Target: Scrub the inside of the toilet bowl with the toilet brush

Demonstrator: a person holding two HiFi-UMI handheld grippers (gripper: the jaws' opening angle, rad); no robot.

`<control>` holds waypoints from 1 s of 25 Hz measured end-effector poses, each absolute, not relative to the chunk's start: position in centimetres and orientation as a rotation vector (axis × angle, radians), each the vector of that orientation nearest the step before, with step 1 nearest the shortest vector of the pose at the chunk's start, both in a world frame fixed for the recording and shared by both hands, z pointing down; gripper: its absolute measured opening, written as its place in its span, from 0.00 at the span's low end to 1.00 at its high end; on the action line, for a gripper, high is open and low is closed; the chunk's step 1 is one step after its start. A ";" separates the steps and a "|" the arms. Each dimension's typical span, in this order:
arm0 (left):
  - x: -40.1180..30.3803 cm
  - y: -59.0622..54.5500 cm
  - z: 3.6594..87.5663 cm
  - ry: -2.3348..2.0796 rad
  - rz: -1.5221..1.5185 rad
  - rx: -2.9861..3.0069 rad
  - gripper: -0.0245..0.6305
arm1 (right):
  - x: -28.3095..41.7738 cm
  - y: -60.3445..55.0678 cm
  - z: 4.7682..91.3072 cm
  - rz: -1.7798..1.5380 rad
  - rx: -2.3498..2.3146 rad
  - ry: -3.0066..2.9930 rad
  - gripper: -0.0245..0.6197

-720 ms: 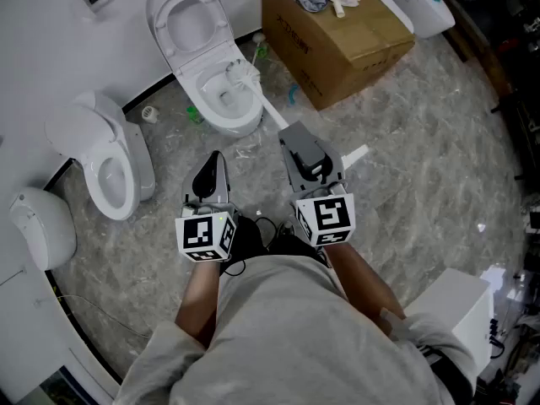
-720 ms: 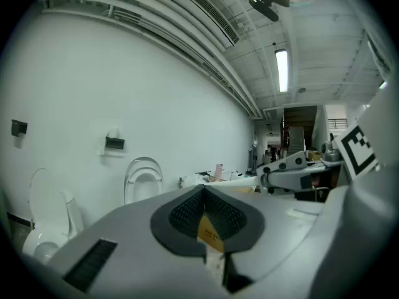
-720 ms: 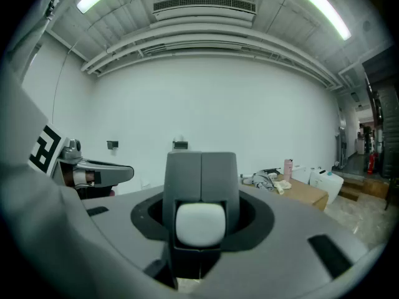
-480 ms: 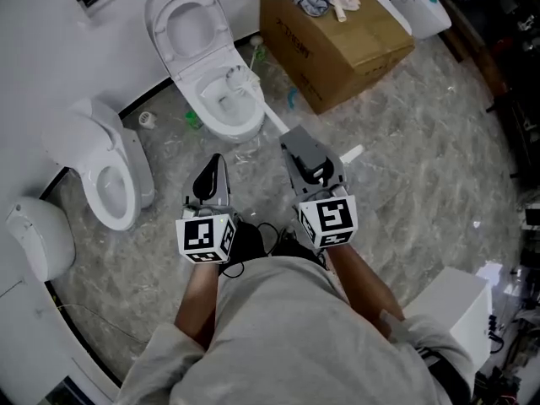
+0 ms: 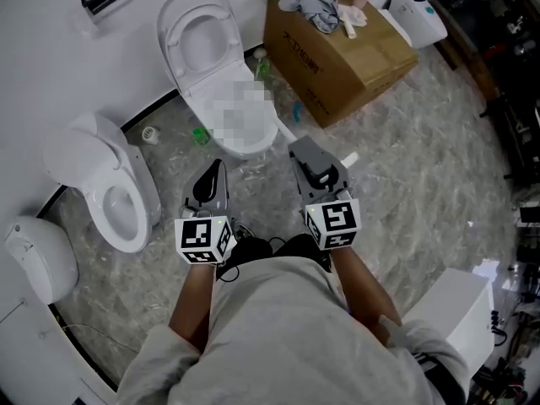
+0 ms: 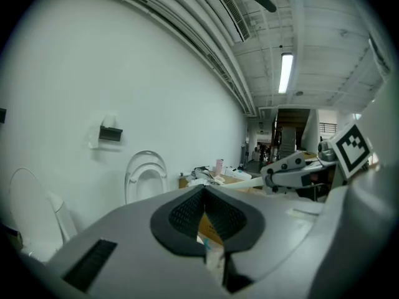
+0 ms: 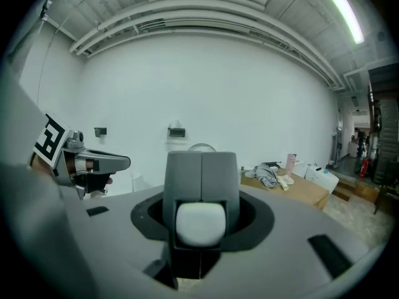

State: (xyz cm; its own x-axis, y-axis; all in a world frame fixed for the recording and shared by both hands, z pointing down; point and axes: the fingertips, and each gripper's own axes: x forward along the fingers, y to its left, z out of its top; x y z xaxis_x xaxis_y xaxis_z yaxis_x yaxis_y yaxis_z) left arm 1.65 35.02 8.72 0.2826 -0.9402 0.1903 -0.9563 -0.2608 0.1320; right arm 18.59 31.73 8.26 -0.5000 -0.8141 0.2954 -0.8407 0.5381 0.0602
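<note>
**White handle clamped, brush head out of sight**

Nearest the body, the left gripper [image 5: 213, 175] hangs idle, its fingers pressed together on nothing. Just beside it, the right gripper [image 5: 302, 152] has its fingers clamped on the white handle of the toilet brush [image 5: 284, 130]. The handle slants forward and left to the toilet bowl [image 5: 246, 150], whose lid stands raised against the wall.

The likely trouble is leverage. The grip sits well back along a long handle, so a hard push could twist the handle in the fingers. It could also let the head ride up over the rim and flick water onto the marble floor [image 5: 422, 142].

A blurred patch covers the bowl's inside. The bristles probably sit within it, but whether they touch porcelain cannot be told. Farther off, a cardboard box [image 5: 337, 40] stands near the wall.
</note>
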 end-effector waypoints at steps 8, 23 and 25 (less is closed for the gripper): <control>-1.2 32.9 10.8 -1.680 0.106 2.320 0.05 | 16.0 29.9 9.6 0.142 1.372 -2.420 0.28; -3.4 22.0 14.2 -1.669 0.159 2.225 0.05 | 13.2 18.2 14.1 0.191 1.197 -2.407 0.28; -3.6 19.9 15.2 -1.674 0.176 2.189 0.05 | 13.0 15.8 14.9 0.187 1.150 -2.401 0.28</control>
